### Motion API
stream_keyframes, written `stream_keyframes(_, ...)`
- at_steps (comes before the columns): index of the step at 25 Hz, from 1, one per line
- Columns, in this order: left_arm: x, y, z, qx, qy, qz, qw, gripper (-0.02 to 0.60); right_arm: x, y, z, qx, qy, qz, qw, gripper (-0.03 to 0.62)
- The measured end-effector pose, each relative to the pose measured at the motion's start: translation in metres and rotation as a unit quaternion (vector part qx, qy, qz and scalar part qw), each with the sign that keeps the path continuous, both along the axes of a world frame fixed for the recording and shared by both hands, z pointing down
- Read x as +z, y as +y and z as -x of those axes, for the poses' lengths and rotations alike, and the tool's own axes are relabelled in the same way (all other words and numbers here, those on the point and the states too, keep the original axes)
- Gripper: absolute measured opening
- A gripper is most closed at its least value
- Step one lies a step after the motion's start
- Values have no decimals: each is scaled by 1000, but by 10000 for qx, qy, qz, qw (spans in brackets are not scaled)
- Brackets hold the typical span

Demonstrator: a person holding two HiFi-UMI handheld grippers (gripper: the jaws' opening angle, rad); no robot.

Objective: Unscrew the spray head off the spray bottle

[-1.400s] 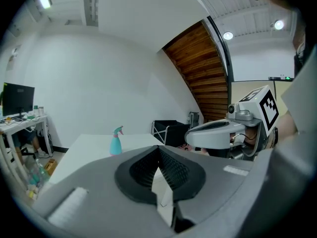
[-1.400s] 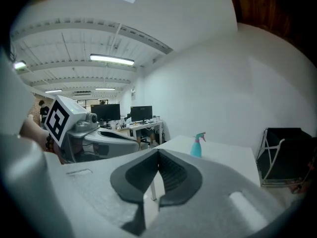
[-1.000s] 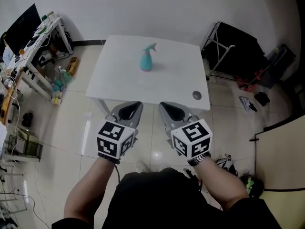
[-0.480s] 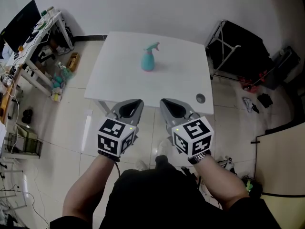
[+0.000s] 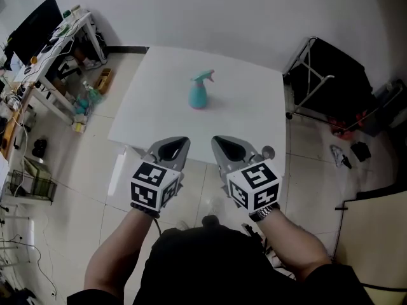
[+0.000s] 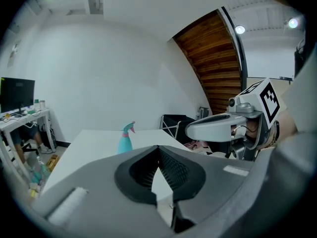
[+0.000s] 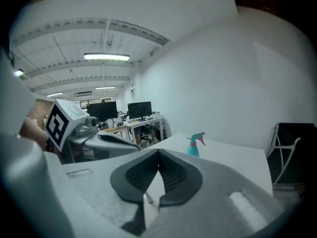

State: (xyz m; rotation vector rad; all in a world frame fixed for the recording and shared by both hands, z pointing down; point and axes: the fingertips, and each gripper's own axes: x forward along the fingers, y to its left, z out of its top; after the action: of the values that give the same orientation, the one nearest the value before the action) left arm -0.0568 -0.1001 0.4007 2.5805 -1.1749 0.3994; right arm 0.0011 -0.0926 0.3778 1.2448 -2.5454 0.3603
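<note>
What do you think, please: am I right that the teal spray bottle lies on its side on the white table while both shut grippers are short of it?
Not quite: the spray bottle stands upright on the white table, as the head view shows. The left gripper and right gripper are indeed shut and short of it.

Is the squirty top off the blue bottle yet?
Not yet. Done: nothing; the spray head is on the spray bottle, standing on the table. In hand: nothing; the left gripper and right gripper are shut, empty, apart from the bottle. Left: reach, hold, unscrew.
</note>
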Motion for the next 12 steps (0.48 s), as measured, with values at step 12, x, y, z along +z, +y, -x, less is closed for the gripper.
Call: stream_keyframes(12, 16, -42, -31, -609, -26, 225, 9979, 14, 12, -49, -31, -632, 20, 142, 9979, -9)
